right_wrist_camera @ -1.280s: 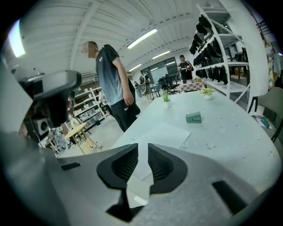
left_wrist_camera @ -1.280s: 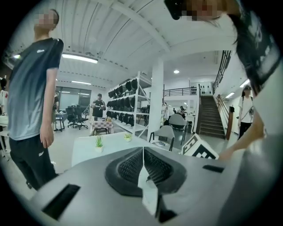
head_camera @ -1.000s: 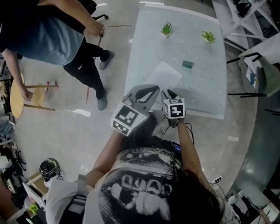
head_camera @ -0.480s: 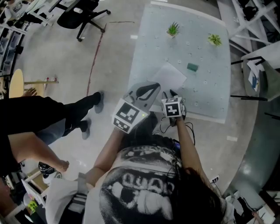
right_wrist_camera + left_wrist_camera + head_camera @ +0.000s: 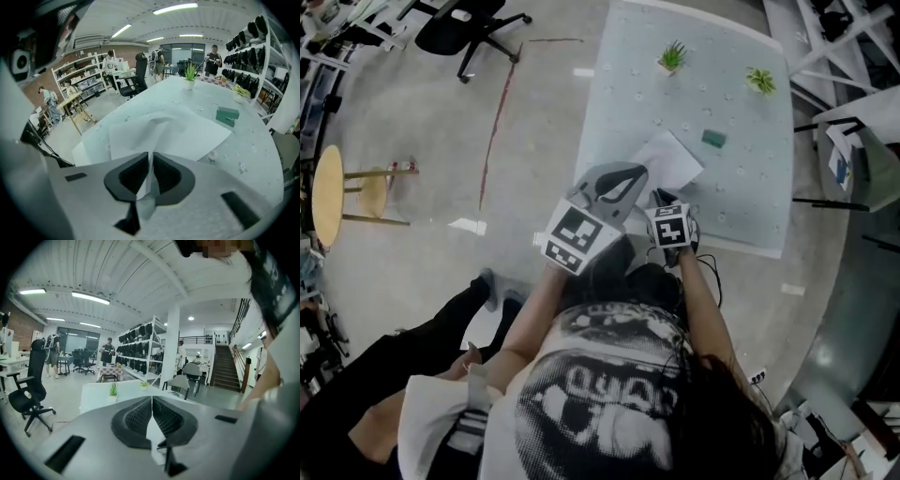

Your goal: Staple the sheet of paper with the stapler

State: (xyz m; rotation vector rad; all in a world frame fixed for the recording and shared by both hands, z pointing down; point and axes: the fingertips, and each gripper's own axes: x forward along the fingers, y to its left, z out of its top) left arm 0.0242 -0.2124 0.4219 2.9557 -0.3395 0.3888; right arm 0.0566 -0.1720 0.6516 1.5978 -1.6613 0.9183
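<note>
The sheet of paper [image 5: 671, 157] lies on the table [image 5: 741, 211], and we take it as our reference. The green stapler [image 5: 713, 140] rests just beside its far right corner, apart from it and untouched. At the near edge of the sheet, our right hand-held gripper [image 5: 151, 164] is closing its jaws. The paper is between the pads, pinched so that a soft ridge rises behind them. Our left hand-held gripper [image 5: 151, 404] hovers over the near left side of the sheet, with its jaws together and nothing clamped that we can see. We judge the sheet to be very light, thin and limp. It will bend, slide and crease easily, so the best hold is at its edge, with gentle pressure. The stapler looks small, stiff and heavier; we would take it across its body.
</note>
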